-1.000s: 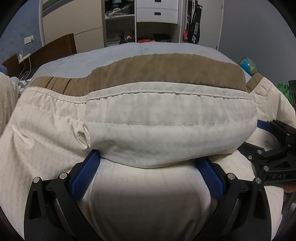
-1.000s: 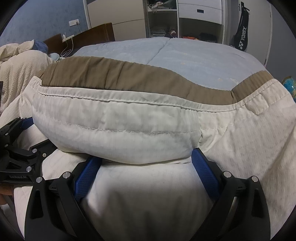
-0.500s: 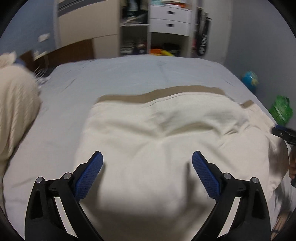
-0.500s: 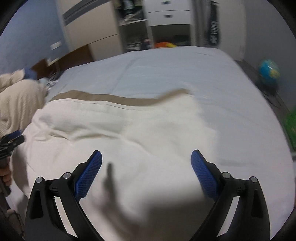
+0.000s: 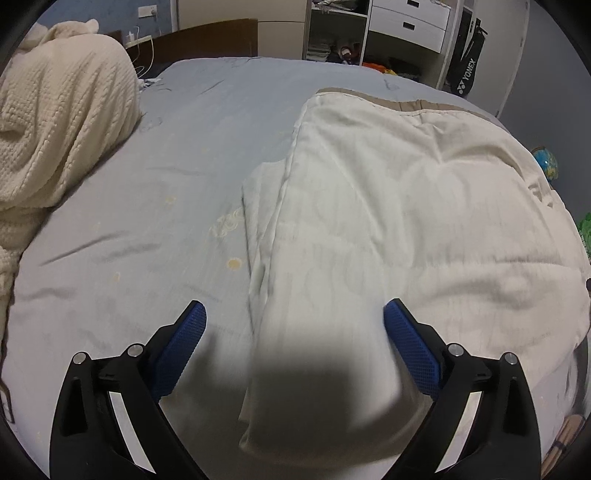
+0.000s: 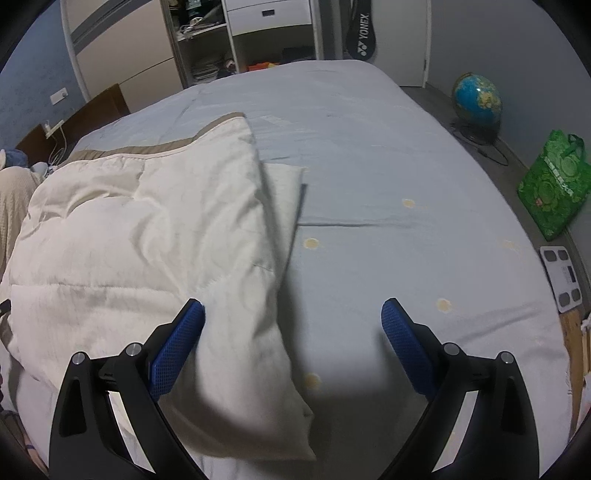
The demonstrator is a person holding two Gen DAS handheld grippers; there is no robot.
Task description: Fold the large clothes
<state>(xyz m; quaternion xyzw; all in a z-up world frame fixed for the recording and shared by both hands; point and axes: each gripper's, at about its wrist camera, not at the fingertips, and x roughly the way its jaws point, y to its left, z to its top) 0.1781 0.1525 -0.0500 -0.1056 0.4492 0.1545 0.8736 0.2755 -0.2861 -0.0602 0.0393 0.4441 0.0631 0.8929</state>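
Observation:
A large cream padded garment (image 5: 406, 229) with a tan band along its far edge lies folded flat on the pale blue bed (image 5: 166, 177). It also shows in the right wrist view (image 6: 140, 236). My left gripper (image 5: 293, 325) is open and empty, raised over the garment's left edge near its front corner. My right gripper (image 6: 291, 321) is open and empty, raised over the garment's right edge; its left finger is above the cloth, its right finger above bare sheet. Neither gripper touches the garment.
A cream knitted blanket (image 5: 55, 122) is heaped at the bed's left. Shelves and drawers (image 5: 388, 33) stand behind the bed. To the right on the floor are a globe (image 6: 476, 99), a green bag (image 6: 554, 184) and a white scale (image 6: 563, 277).
Both grippers let go of the garment's folded edge, lifted back and swung apart, left to the left edge, right to the right edge. The garment now lies flat.

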